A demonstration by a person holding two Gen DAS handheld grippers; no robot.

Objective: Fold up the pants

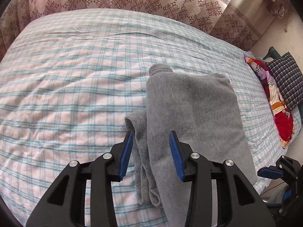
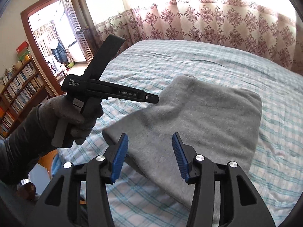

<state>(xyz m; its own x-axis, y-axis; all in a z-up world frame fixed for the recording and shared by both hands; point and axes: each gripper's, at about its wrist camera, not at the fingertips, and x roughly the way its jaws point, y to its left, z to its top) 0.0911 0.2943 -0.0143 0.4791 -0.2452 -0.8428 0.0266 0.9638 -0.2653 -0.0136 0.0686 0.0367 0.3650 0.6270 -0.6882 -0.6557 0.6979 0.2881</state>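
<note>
1 grey fleecy pants [image 1: 191, 109] bundle lies folded on the checked sheet [image 1: 66, 79].

1. Home bedroom: wide bed [image 1: 75, 79] under a plaid sheet, patterned curtain [image 2: 208, 24] along its far side.
2. Pillows [image 1: 284, 79] stacked at one end.
3. Crowded bookshelf [image 2: 20, 87] beside a wooden doorway [image 2: 55, 43] into another lived-in room.

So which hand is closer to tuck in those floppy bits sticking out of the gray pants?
Probably left. The left tool hangs open right above the ribbed cuffs of the folded gray fleece pants; the right tool faces the smooth side.
</note>
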